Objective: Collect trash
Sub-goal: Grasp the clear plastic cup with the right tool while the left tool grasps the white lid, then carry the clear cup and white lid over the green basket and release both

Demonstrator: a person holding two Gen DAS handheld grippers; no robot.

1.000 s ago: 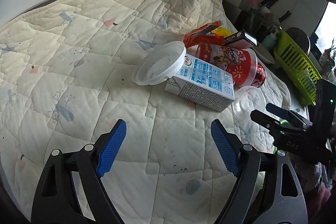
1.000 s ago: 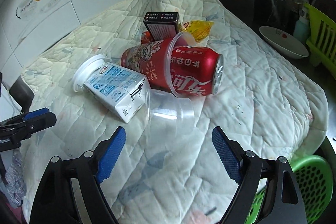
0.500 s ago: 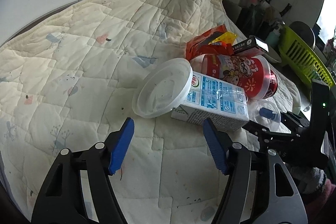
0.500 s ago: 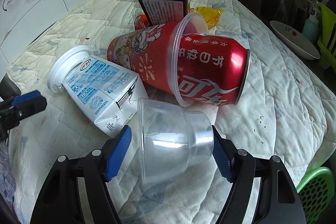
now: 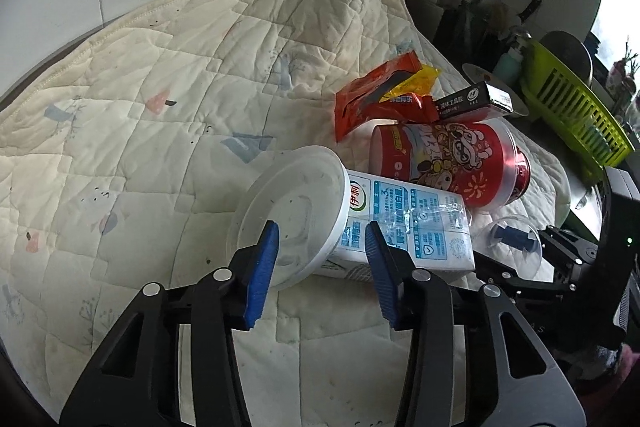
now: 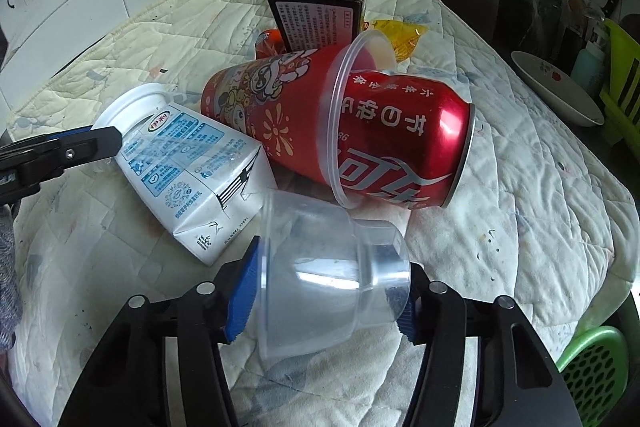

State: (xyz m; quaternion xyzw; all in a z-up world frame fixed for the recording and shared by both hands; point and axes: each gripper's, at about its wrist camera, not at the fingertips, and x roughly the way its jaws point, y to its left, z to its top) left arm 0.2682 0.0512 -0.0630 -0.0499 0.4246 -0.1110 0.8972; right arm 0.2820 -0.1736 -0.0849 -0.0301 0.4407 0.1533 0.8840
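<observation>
My right gripper (image 6: pixel 324 299) is closing on a clear plastic cup (image 6: pixel 320 275) that lies on its side; both blue pads touch it, one at the rim and one at the base. My left gripper (image 5: pixel 320 267) is closing too, with the lower edge of a white round lid (image 5: pixel 288 215) and the end of a blue-and-white milk carton (image 5: pixel 412 223) between its pads, neither gripped. Behind them a red printed cup (image 6: pixel 272 115) lies on its side with a red cola can (image 6: pixel 404 147) stuck in its mouth. A black box (image 6: pixel 320 11) and orange and yellow wrappers (image 5: pixel 384 95) lie behind.
All of it rests on a cream quilt (image 5: pixel 160 75) spread over a counter by a tiled wall. A white plate (image 6: pixel 556 91), a yellow-green dish rack (image 5: pixel 568 103) and knives stand to the right. A green basket (image 6: pixel 592 367) sits low at the right edge.
Both grippers have moved forward to the trash and narrowed their jaws. The right one now has the clear cup between its pads; the left one has reached the lid and carton.
</observation>
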